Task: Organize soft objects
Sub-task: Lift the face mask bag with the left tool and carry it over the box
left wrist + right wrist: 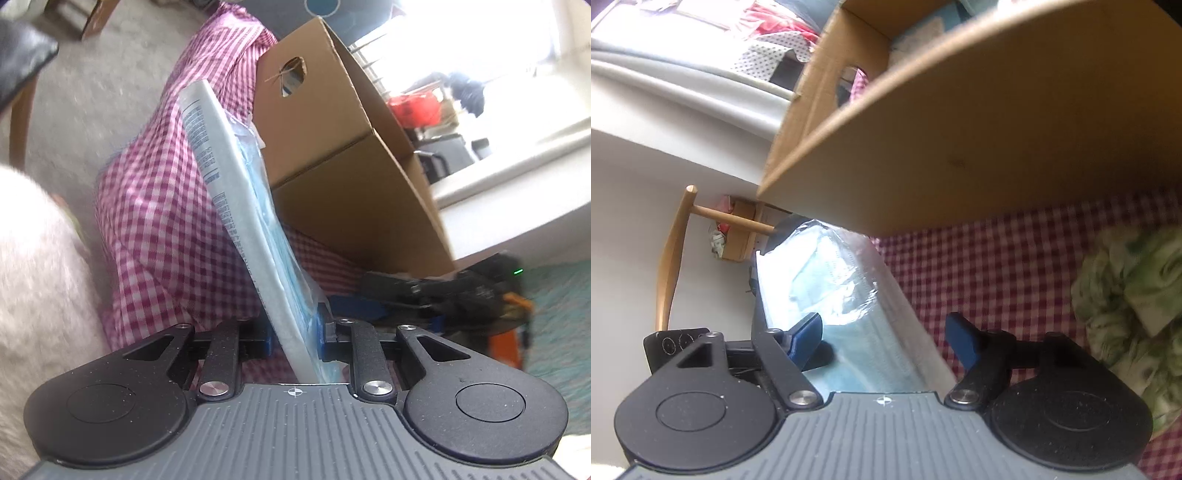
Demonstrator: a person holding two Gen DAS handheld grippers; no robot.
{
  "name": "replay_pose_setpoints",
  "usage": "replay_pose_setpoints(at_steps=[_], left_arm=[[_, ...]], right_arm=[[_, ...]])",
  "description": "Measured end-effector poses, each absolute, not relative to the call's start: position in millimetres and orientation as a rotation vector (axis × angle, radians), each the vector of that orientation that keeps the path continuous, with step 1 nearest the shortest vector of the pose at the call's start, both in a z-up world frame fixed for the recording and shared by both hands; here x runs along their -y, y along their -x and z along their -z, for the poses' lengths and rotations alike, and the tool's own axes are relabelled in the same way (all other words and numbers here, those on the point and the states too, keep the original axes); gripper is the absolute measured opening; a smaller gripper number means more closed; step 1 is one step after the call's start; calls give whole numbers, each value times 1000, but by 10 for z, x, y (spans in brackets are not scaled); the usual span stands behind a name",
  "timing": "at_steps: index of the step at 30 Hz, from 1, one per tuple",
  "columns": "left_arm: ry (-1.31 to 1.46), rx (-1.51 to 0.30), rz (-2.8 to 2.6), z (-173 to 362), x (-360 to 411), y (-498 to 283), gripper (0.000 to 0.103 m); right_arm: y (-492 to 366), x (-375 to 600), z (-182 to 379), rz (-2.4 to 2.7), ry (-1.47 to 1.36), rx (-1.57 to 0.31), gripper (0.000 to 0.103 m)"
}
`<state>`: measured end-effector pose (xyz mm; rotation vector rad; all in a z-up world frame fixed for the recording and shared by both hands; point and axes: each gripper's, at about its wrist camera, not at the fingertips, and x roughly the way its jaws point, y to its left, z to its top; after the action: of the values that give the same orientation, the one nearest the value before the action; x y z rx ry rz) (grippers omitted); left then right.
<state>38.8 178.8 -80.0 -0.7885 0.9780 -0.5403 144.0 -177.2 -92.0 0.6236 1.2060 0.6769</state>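
My left gripper (295, 332) is shut on a flat plastic pack of blue face masks (243, 206), held on edge and leaning toward a brown cardboard box (343, 177). The pack also shows in the right wrist view (834, 291), lying between the blue fingers (962, 341) of my right gripper (886, 339), which is open around it without pressing it. The cardboard box (979, 129) fills the top of the right view, its open inside showing at the upper left. Both stand on a pink-and-white checked cloth (159, 229).
A green-and-white crumpled cloth (1134, 295) lies on the checked cloth at the right. A fluffy pinkish-white object (33, 288) sits at the left edge. A wooden chair (676, 258) stands beyond. The other gripper's black body (461, 291) lies behind the box.
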Motion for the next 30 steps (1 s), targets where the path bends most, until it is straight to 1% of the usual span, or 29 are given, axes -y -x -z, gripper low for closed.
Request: replay_pose_setpoints(at_steps=[5,9,10,11,12,13,14,16,17,20,26,30], left_arm=[[935,-967,610,866,-1950,-329,18],[930,-926,639,790,-1992,-253,18],[917,-920,633,762,-1989,-237,18],[902,-916,626,733,-1978,-219,18],[882,-907,622,694,-1969,-197,18],[863,-895,621,648,-1959,-173,18],[846,-885,620,599,-1929,-145,18],[810,-851,623,479,-1910,-94,18],[798,-836,624,408,-1905,-104,18],[757,-787,620,197,-1882,-67,18],[630,-695,663,-314,-1600,-130,18],[556,-651,727,-629,-1301,-373,18]], right_arm=[[-1445,1724,1100,-689,-696,-1254,77],[-1390,1734,1216,-738,-807,-1273,76],[-1377,1736,1240,-755,-837,-1275,71],[-1361,1741,1251,-768,-859,-1274,63],[-1341,1740,1241,-783,-868,-1267,61],[-1321,1728,1219,-796,-861,-1253,57],[-1290,1708,1176,-807,-851,-1237,47],[-1243,1676,1084,-838,-828,-1200,41],[-1227,1657,1033,-847,-808,-1181,36],[-1161,1649,874,-885,-773,-1114,27],[-1043,1767,399,-949,-710,-925,25],[-1065,1986,84,-945,-692,-808,25]])
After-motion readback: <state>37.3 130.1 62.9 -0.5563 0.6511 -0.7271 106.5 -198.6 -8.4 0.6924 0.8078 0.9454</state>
